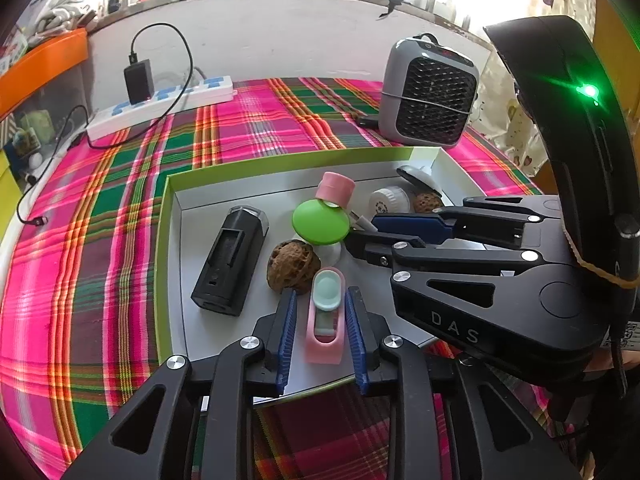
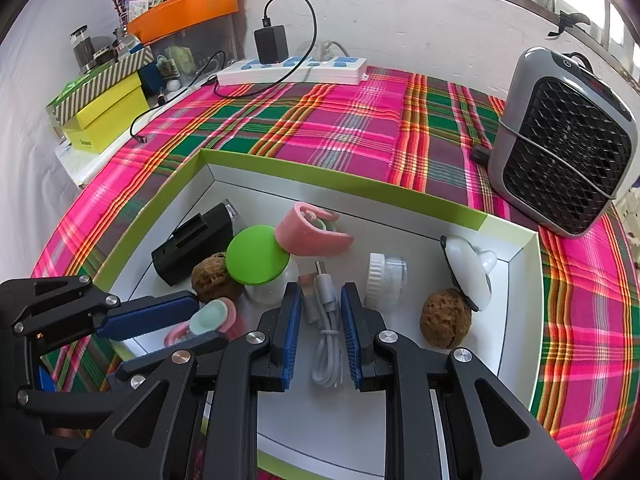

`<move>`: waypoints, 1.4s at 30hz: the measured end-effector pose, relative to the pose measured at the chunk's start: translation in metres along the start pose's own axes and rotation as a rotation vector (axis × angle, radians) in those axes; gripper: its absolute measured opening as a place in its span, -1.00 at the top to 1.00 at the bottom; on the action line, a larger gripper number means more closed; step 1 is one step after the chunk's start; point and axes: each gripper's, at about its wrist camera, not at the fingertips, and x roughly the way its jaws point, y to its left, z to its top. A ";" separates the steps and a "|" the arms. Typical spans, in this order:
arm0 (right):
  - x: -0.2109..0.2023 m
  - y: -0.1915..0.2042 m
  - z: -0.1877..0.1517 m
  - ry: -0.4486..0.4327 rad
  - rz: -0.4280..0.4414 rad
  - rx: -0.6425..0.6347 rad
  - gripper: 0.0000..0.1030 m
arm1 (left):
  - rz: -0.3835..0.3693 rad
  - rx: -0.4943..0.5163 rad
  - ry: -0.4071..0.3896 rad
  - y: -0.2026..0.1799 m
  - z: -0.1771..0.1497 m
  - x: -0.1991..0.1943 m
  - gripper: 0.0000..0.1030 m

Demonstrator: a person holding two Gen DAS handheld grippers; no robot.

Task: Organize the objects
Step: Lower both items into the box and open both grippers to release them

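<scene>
Grey fan heater (image 2: 560, 144) on plaid tablecloth (image 2: 340, 120); white power strip (image 2: 292, 70) with black charger (image 2: 271, 44) by wall.

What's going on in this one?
A person is sorting small items in a green-rimmed box with two handheld grippers. The left gripper straddles a pink holder lying on the box floor, with its jaws open and not pressing on it. The right gripper has its jaws shut on a white cable that also lies in the box.
</scene>
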 end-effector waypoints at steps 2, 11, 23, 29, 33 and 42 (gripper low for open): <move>0.000 -0.001 0.000 -0.001 -0.001 0.003 0.50 | 0.002 -0.002 0.001 0.000 0.000 0.000 0.53; -0.006 -0.003 -0.003 -0.006 -0.001 0.016 0.46 | 0.009 -0.002 0.003 0.000 0.000 0.000 0.51; -0.026 -0.005 -0.011 -0.042 -0.008 0.060 0.32 | 0.026 -0.008 -0.020 -0.004 -0.004 -0.016 0.46; -0.039 -0.003 -0.019 -0.067 -0.019 0.075 0.31 | 0.040 -0.011 -0.034 -0.010 -0.009 -0.025 0.44; -0.050 -0.001 -0.025 -0.089 -0.032 0.083 0.31 | 0.060 -0.016 -0.043 -0.012 -0.013 -0.032 0.44; -0.075 0.003 -0.043 -0.139 -0.074 0.117 0.24 | 0.096 -0.040 -0.081 -0.017 -0.025 -0.051 0.44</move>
